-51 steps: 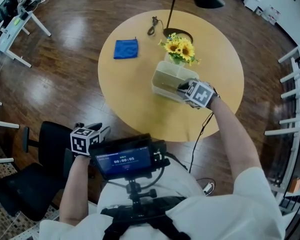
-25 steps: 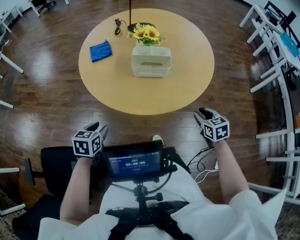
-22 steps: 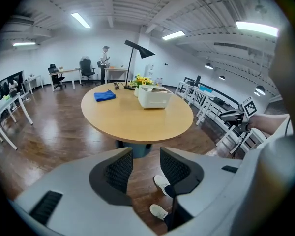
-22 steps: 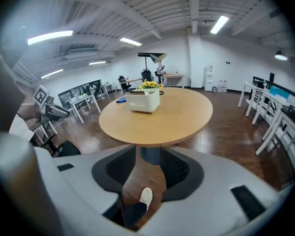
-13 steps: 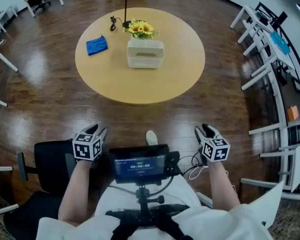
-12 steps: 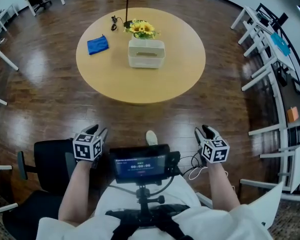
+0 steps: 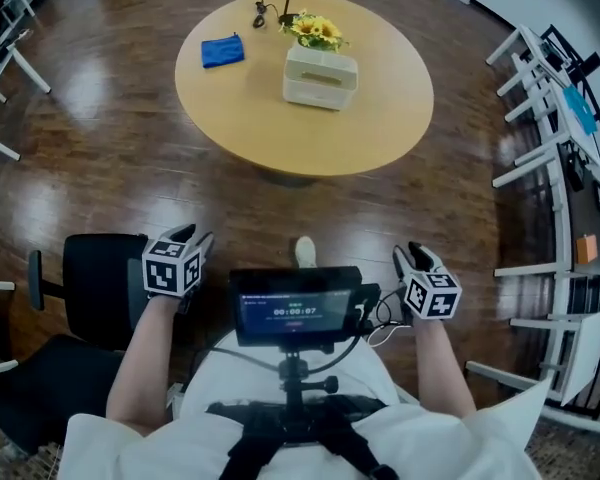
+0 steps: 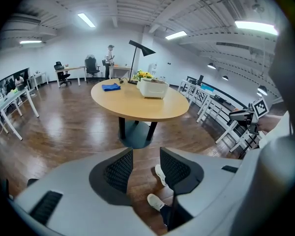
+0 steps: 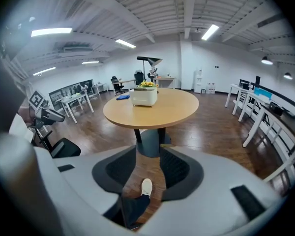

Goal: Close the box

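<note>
- The box [image 7: 321, 76] sits at your 12 o'clock on the round table [image 7: 380, 128] with its lid on, so its contents are hidden.
- You have one box, one blue cloth [image 7: 223, 50] at 11 o'clock, and one sunflower bunch [image 7: 318, 30] just behind the box.
- Your left gripper [image 7: 198, 240] has its jaws apart and empty. Your right gripper [image 7: 412, 256] has just been opening and is wide, with nothing between its jaws.
- Two seconds ago your right gripper was at the box. Now both are by your waist, well apart from the table.

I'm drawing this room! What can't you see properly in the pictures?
- Inside of the white plastic box: every view, too far off, and its own walls hide it.
- Small black object beside the yellow sunflowers: head view, too small to name.
- Black office chair: head view, partly behind the person's left arm.
</note>
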